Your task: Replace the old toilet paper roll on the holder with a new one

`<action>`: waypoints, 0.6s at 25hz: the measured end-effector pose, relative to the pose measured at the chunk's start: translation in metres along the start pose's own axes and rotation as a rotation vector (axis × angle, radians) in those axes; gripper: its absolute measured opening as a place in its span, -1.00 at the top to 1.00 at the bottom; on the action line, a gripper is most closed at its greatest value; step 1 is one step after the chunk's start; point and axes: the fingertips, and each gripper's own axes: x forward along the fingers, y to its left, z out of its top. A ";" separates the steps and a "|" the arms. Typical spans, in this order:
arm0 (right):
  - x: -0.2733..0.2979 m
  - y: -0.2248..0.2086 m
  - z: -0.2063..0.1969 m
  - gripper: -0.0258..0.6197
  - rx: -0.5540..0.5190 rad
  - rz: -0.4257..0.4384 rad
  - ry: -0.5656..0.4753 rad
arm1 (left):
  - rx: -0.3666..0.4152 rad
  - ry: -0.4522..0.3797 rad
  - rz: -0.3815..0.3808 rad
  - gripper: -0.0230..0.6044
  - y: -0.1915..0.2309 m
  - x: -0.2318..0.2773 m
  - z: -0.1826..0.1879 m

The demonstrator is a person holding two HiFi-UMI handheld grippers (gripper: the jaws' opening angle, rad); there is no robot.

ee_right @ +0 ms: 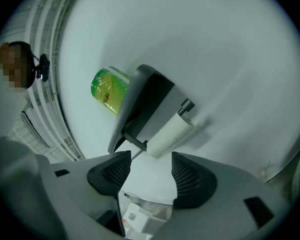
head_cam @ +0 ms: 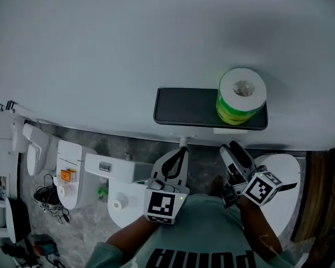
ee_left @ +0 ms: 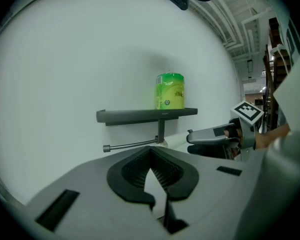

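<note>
A pale blank wall (head_cam: 128, 38) fills the background. Ahead of and above the left gripper (ee_left: 151, 150) and the right gripper (ee_right: 151, 159) hangs a dark flat shelf holder (head_cam: 195, 108). The left gripper is closed on nothing. The right stands half apart, empty. A green-wrapped new paper roll (head_cam: 241, 96) stands upright above the right gripper. A thin white old roll (ee_right: 171, 132) sits just ahead of it, under the shelf.

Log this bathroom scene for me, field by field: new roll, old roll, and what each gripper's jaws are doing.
new roll: green wrapper, standing upright at the right end of the dark shelf
old roll: thin, white, on the holder bar under the shelf
left gripper: jaws together at the tips, holding nothing
right gripper: jaws apart, empty; old roll lies ahead of them, not between them
</note>
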 end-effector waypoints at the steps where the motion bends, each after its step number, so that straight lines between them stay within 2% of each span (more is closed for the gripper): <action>1: 0.002 -0.003 0.000 0.16 0.036 0.016 -0.004 | 0.001 0.014 0.005 0.92 0.000 0.000 -0.002; 4: 0.009 -0.012 0.002 0.14 0.129 0.050 -0.014 | 0.007 0.071 0.011 0.92 -0.001 0.004 -0.009; 8: 0.016 -0.022 0.007 0.14 0.193 0.075 -0.035 | 0.008 0.114 0.027 0.91 0.002 0.008 -0.015; 15: 0.026 -0.028 0.023 0.14 0.290 0.156 -0.078 | 0.012 0.140 0.024 0.92 0.000 0.019 -0.015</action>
